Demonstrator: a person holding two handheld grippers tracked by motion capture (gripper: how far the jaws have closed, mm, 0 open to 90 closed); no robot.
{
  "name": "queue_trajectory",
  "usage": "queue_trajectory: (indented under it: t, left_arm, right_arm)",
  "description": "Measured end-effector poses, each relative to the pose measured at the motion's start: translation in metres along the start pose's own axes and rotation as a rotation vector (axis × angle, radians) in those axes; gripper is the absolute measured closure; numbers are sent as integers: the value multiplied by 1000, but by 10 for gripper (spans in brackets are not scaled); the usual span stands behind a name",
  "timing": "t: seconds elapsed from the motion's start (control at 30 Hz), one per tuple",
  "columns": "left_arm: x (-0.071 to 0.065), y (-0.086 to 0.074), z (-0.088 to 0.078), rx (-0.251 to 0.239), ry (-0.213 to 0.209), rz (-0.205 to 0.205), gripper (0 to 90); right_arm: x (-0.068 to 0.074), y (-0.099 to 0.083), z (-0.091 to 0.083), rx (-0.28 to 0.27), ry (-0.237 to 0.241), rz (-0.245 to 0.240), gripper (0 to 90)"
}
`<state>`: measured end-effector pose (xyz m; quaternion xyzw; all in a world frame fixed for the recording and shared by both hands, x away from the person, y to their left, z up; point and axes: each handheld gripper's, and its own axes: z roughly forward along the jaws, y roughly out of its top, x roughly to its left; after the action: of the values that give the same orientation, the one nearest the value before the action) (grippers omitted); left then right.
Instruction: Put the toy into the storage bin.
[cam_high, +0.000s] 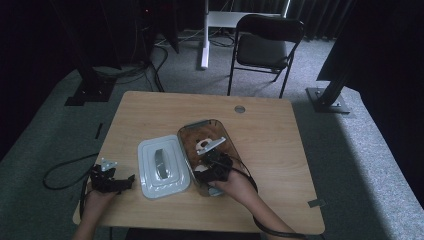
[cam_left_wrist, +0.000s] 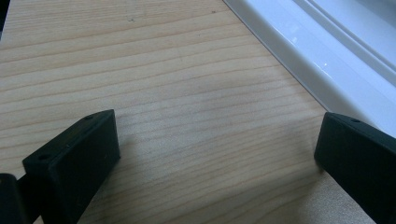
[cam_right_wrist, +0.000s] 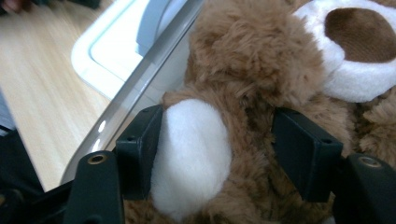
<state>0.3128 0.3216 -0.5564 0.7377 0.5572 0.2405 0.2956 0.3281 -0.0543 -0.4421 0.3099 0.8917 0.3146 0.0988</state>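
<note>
On the wooden desk (cam_high: 270, 145) a clear plastic box (cam_high: 186, 131) stands open near the middle, and its white lid (cam_high: 150, 175) with a grey handle lies flat just beside it on the person's left. A brown plush teddy bear (cam_right_wrist: 261, 60) lies inside the box. The right gripper (cam_high: 212, 161), held in the person's right hand (cam_high: 235, 186), reaches down into the box from its near end. In the right gripper view its two black fingers (cam_right_wrist: 140, 144) stand on either side of a part of the bear with a white fluffy patch: the left finger lies against the white fur, while the right finger sits against the brown fur on the other side. The fingers are partly open around that limb, and whether they actually press it cannot be told for sure from the picture. The clear wall of the box runs diagonally just beyond the left finger, with the white lid and the desk behind it. The left gripper (cam_high: 112, 180) rests low over the desk near its left edge, held in the left hand (cam_high: 96, 202), apart from the lid. In the left gripper view its fingers (cam_left_wrist: 77, 158) stand wide open with only bare wood between them, and the rim of the white lid passes close by the right finger. A dark folding chair (cam_high: 265, 47) stands on the carpet beyond the desk.
</note>
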Motion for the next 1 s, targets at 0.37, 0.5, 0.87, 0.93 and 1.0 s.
queue_trajectory:
  t: [0.37,0.5,0.87,0.93,1.0]
  left_arm:
    - [0,0,0,0,0,-1,6]
    - [0,0,0,0,0,-1,6]
    - [0,0,0,0,0,-1,6]
    - [0,0,0,0,0,-1,6]
    - [0,0,0,0,0,-1,6]
  right_arm:
    - [-25,-8,-69,-200,71,103,310]
    - [-34,-17,-87,-251,71,145,330]
    - [-1,-21,-50,-139,136,6,582]
    - [-4,-18,-45,-125,118,15,608]
    - [-7,-16,-39,-106,94,9,645]
